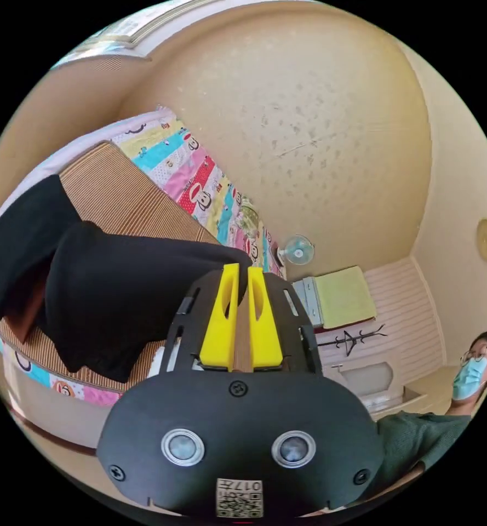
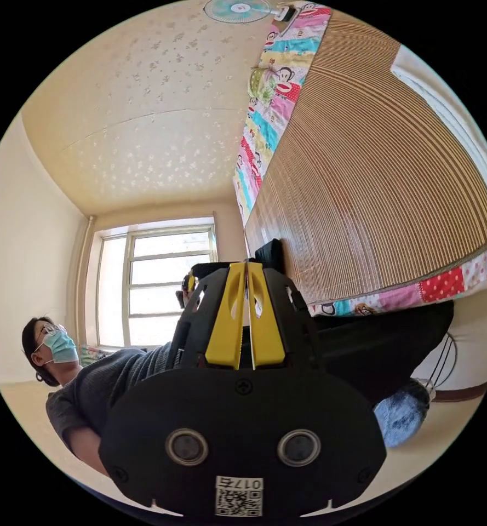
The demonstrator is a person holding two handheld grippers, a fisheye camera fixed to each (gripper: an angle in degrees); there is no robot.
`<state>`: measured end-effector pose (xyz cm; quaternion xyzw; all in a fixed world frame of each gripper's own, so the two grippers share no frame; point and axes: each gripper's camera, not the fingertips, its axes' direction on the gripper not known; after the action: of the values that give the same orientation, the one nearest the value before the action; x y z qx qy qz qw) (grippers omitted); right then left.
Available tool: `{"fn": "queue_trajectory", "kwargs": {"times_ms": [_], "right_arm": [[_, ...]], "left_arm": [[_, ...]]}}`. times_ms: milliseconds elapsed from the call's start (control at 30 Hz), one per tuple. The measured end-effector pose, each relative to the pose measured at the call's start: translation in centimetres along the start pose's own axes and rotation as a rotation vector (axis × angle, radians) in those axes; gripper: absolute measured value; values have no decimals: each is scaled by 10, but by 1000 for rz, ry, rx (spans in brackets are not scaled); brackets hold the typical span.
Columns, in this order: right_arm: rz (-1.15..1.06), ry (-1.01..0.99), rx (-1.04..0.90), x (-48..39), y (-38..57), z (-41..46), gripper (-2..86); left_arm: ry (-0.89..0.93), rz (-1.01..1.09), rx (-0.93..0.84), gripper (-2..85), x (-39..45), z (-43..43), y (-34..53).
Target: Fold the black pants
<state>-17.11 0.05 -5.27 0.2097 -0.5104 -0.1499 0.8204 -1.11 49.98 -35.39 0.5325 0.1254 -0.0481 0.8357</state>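
Stuck at the bottom edge of the black plastic housing of the left gripper (image 1: 242, 267): a small white square sticker (image 1: 239, 497), printed with a square scan code and, beside it, a short line of dark characters turned upside down. Same kind of white sticker (image 2: 239, 496), same layout, at the bottom edge of the right gripper (image 2: 246, 266) housing. Cartoon monkey faces, no legible words, across the multicoloured patchwork bedsheet (image 1: 199, 181).

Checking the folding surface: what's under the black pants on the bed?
The black pants lie on a striped brown mat, which covers a colourful cartoon-print sheet. A reddish-brown patch shows at the pants' left fold; what lies beneath the fabric itself is hidden.
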Motion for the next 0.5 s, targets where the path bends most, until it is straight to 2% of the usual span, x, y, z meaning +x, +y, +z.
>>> {"fn": "queue_trajectory", "kwargs": {"times_ms": [67,200,300,400,500], "right_arm": [[-95,8,-73,-15,-26,0,6],[-244,25,-214,-39,-56,15,11],[-288,-24,-336,-46,-76,43,22],[-219,-178,-431,-37,-99,77,65],[-124,-417,-495,-23,-123,115,172]], "left_arm": [[9,89,23,15,49,-13,19],[287,218,168,-1,126,-57,81],[419,320,271,-5,175,-87,127],[579,441,305,-6,225,-95,175],[797,537,293,-6,274,-87,217]]}}
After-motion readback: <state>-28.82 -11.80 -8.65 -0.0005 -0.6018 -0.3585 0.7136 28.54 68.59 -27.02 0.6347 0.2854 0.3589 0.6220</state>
